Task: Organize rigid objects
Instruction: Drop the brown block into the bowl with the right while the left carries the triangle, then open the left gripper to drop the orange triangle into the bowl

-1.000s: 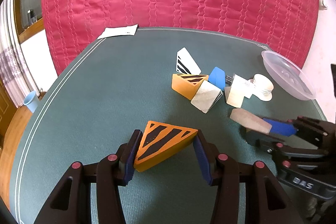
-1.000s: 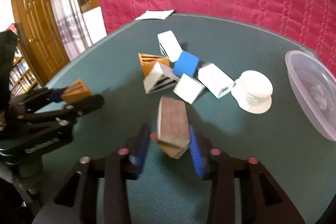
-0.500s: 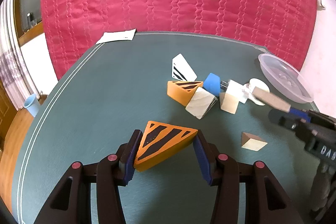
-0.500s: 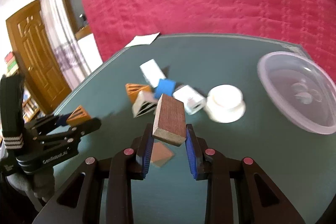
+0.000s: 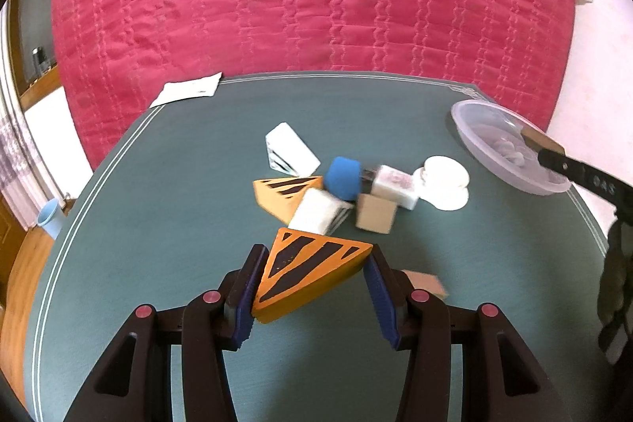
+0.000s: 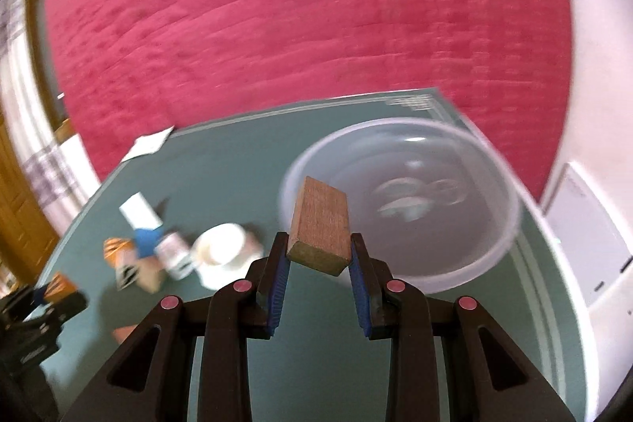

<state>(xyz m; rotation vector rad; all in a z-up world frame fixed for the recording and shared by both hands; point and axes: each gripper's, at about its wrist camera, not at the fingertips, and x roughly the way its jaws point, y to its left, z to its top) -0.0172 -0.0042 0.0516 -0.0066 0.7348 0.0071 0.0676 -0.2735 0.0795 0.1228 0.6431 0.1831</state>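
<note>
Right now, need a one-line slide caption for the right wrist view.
Right gripper holds a brown wooden block above the table, in front of the clear plastic bowl.

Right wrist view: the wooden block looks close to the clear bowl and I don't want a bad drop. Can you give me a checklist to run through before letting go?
1. Right gripper shut on the wooden block: ok.
2. Block held level: not ok, it tilts up and away from the pads.
3. Block over the clear bowl: cannot tell; it overlaps the near rim, and the frame is blurred.
4. Space in the bowl: ok; only a few pale items lie at the bottom.
5. Left gripper away from the bowl: ok; it is shut on the orange striped wedge over the green table.
</note>
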